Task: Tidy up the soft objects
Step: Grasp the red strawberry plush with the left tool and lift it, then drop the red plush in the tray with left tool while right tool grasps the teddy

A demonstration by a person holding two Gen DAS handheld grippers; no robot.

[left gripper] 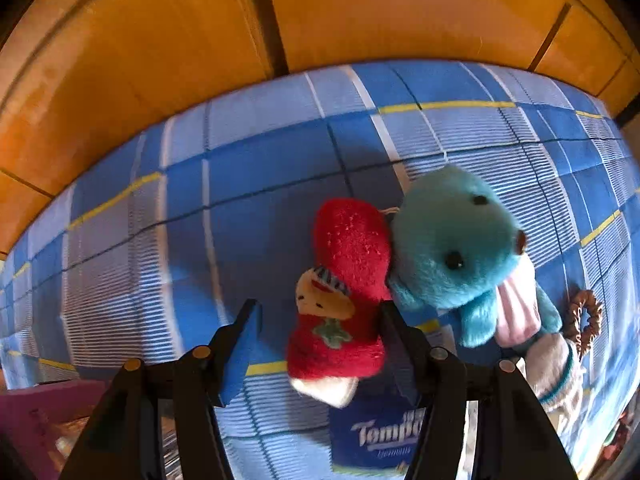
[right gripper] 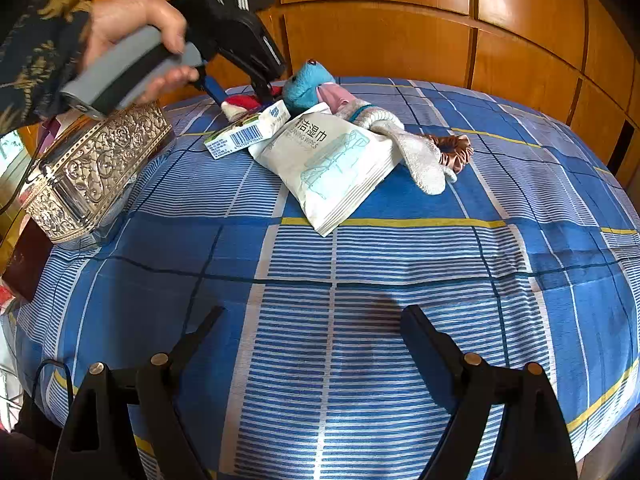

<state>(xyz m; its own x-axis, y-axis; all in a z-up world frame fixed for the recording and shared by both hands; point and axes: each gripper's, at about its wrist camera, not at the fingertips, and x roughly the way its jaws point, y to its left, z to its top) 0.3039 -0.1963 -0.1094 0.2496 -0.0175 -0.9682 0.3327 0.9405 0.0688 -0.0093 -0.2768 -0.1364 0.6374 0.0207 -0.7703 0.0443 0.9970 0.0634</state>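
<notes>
A: Far left on the blue plaid bedspread [right gripper: 360,248], what sits there?

B: An embossed silver metal box [right gripper: 96,172]. Right of it the left gripper [left gripper: 320,320] points down, jaws half open around the red strawberry-shaped plush doll [left gripper: 344,288]; whether they press it is unclear.

A: Further right?

B: The turquoise plush bear [left gripper: 452,252] touches the doll. Nearer, the right gripper [right gripper: 312,320] gapes wide, holding nothing.

a bed [right gripper: 360,248] under a blue plaid sheet with white stripes and thin yellow lines fills the room's middle. beyond its far edge stands a wall of glossy orange-brown wood panels [right gripper: 380,36] split by dark seams. daylight brightens the sheet.
</notes>
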